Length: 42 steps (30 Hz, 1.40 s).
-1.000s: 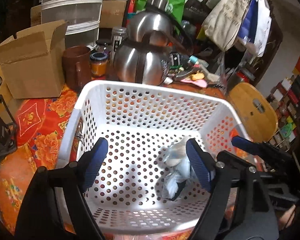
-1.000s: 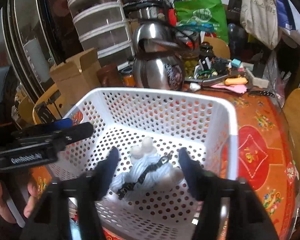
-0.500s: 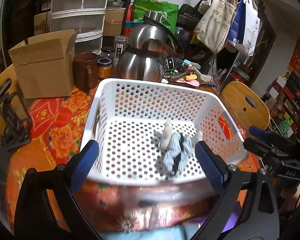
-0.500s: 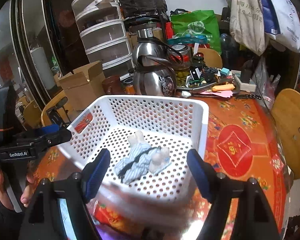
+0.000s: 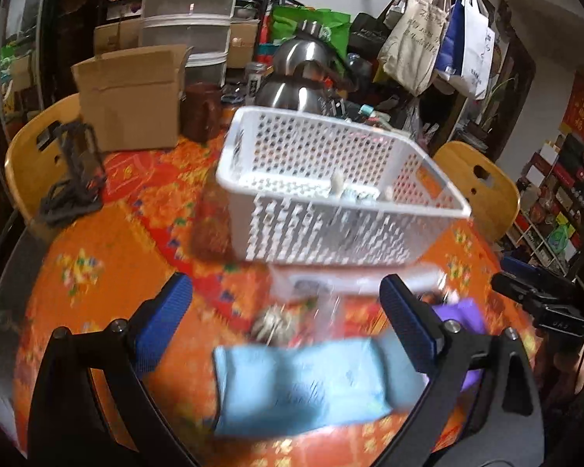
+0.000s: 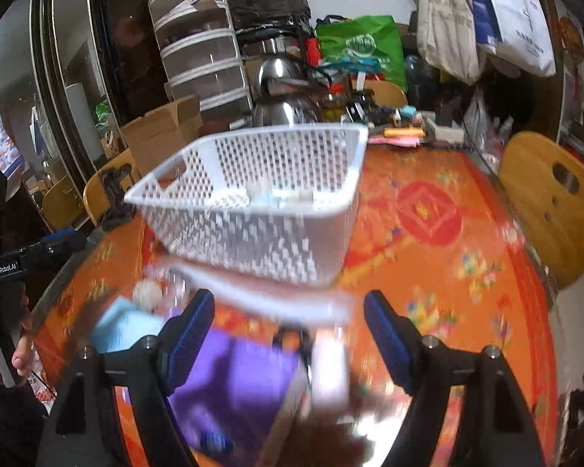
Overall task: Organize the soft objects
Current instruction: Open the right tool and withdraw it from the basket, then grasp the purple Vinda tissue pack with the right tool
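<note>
While both views are smeared by motion blur, the white perforated basket (image 5: 338, 190) can be made out near the middle of the table (image 5: 109, 241), which is covered by an orange and red flowered cloth. Inside the basket, a small pale blue soft toy (image 5: 354, 193) is seen lying on the bottom toward the near right side, only its top showing over the rim; in the right wrist view the same toy (image 6: 276, 196) is glimpsed just behind the near wall.

The left gripper (image 5: 288, 327) is held above the near part of the table with its jaws spread wide and nothing between them. Below it, a light blue folded cloth (image 5: 303, 385) is laid flat on the table, and a purple cloth (image 5: 467, 315) is partly seen just to its right. A blurred clear plastic item (image 5: 354, 280) lies between these cloths and the basket; what it is cannot be told.

The right gripper (image 6: 288, 334) is likewise held with its jaws spread apart and empty, over the purple cloth (image 6: 237, 381), with the light blue cloth (image 6: 124, 330) at its left. A small whitish ball-like object (image 6: 148, 292) is seen near the far edge of the blue cloth.

Beyond the basket, a cardboard box (image 5: 132, 97), a brown mug (image 5: 202, 111) and steel kettles (image 5: 296, 78) are stood at the far side of the table. Wooden chair backs (image 6: 549, 202) are seen at the table's edges.
</note>
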Each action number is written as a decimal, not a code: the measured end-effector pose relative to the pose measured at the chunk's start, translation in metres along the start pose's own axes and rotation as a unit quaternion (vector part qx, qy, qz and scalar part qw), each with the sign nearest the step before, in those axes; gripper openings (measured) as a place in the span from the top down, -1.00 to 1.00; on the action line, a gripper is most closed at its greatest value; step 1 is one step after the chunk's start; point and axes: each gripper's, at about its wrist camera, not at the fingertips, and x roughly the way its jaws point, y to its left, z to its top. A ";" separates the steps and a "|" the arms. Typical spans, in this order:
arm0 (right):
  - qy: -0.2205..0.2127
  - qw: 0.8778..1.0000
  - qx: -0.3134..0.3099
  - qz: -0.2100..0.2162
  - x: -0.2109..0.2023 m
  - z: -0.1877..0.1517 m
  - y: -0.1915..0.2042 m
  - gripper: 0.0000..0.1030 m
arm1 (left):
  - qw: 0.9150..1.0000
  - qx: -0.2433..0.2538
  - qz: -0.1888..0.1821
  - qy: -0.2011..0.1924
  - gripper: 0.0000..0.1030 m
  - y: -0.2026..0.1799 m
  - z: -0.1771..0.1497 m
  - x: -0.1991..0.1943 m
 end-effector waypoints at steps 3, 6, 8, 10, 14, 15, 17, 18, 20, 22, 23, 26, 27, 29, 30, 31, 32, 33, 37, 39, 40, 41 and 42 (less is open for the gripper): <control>0.008 1.000 0.009 -0.002 -0.004 -0.025 -0.002 -0.53 | 1.000 -0.001 0.007 0.002 -0.87 0.006 -0.029 -0.008; 0.008 1.000 0.023 -0.001 -0.010 -0.044 -0.006 -0.53 | 1.000 -0.005 0.014 0.011 -0.86 0.012 -0.053 -0.010; 0.007 0.999 0.035 0.002 -0.014 -0.055 -0.008 -0.53 | 1.000 -0.011 0.016 0.019 -0.86 0.016 -0.066 -0.009; 0.007 0.999 0.044 0.006 -0.018 -0.065 -0.009 -0.53 | 0.999 -0.016 0.013 0.027 -0.87 0.017 -0.078 -0.007; 0.010 0.999 0.042 0.005 -0.022 -0.077 -0.004 -0.53 | 0.999 0.000 0.025 0.038 -0.86 0.011 -0.098 -0.003; 0.009 0.999 0.041 0.008 -0.023 -0.080 -0.003 -0.53 | 0.999 0.000 0.024 0.040 -0.86 0.009 -0.102 -0.002; 0.008 0.999 0.035 0.010 -0.026 -0.084 0.001 -0.53 | 0.999 0.002 0.020 0.041 -0.86 0.004 -0.107 -0.002; 0.008 0.999 0.031 0.008 -0.028 -0.086 0.003 -0.53 | 0.999 0.005 0.015 0.041 -0.86 0.001 -0.110 -0.003; 0.007 1.000 0.025 0.011 -0.030 -0.089 0.007 -0.53 | 0.999 0.015 0.010 0.042 -0.86 -0.010 -0.116 -0.004; 0.008 1.000 0.020 0.015 -0.032 -0.091 0.011 -0.53 | 0.999 0.024 0.004 0.043 -0.86 -0.021 -0.118 -0.004; 0.008 1.000 0.016 0.015 -0.033 -0.092 0.013 -0.53 | 0.999 0.029 0.006 0.043 -0.86 -0.028 -0.121 -0.004; 0.008 1.000 0.010 0.020 -0.036 -0.095 0.015 -0.53 | 0.998 0.037 0.002 0.042 -0.86 -0.042 -0.123 -0.006; 0.008 1.000 0.009 0.022 -0.037 -0.096 0.015 -0.53 | 0.998 0.040 0.000 0.041 -0.86 -0.045 -0.124 -0.008; 0.009 1.000 0.005 0.026 -0.037 -0.098 0.016 -0.53 | 0.998 0.048 -0.003 0.036 -0.86 -0.055 -0.126 -0.012; 0.010 1.000 0.003 0.029 -0.037 -0.099 0.016 -0.53 | 0.998 0.051 -0.005 0.034 -0.86 -0.058 -0.126 -0.013; 0.011 0.999 0.001 0.033 -0.036 -0.100 0.016 -0.53 | 0.998 0.054 -0.007 0.033 -0.86 -0.062 -0.126 -0.014; 0.010 0.999 -0.002 0.036 -0.036 -0.100 0.017 -0.53 | 0.998 0.057 -0.009 0.033 -0.86 -0.066 -0.127 -0.015; 0.009 0.999 -0.006 0.039 -0.036 -0.101 0.017 -0.53 | 0.997 0.063 -0.008 0.033 -0.86 -0.072 -0.129 -0.014; 0.008 0.999 -0.021 0.049 -0.036 -0.103 0.020 -0.53 | 0.996 0.075 -0.018 0.037 -0.85 -0.085 -0.134 -0.009; 0.012 0.998 -0.026 0.052 -0.033 -0.102 0.021 -0.53 | 0.996 0.081 -0.025 0.033 -0.79 -0.091 -0.136 -0.007; 0.013 0.998 -0.028 0.054 -0.031 -0.102 0.021 -0.53 | 0.996 0.084 -0.026 0.031 -0.71 -0.094 -0.137 -0.007; 0.013 0.998 -0.029 0.055 -0.030 -0.101 0.021 -0.53 | 0.995 0.091 -0.028 0.029 -0.68 -0.099 -0.138 -0.006; 0.014 0.998 -0.031 0.057 -0.029 -0.101 0.021 -0.53 | 0.995 0.095 -0.028 0.027 -0.62 -0.102 -0.139 -0.006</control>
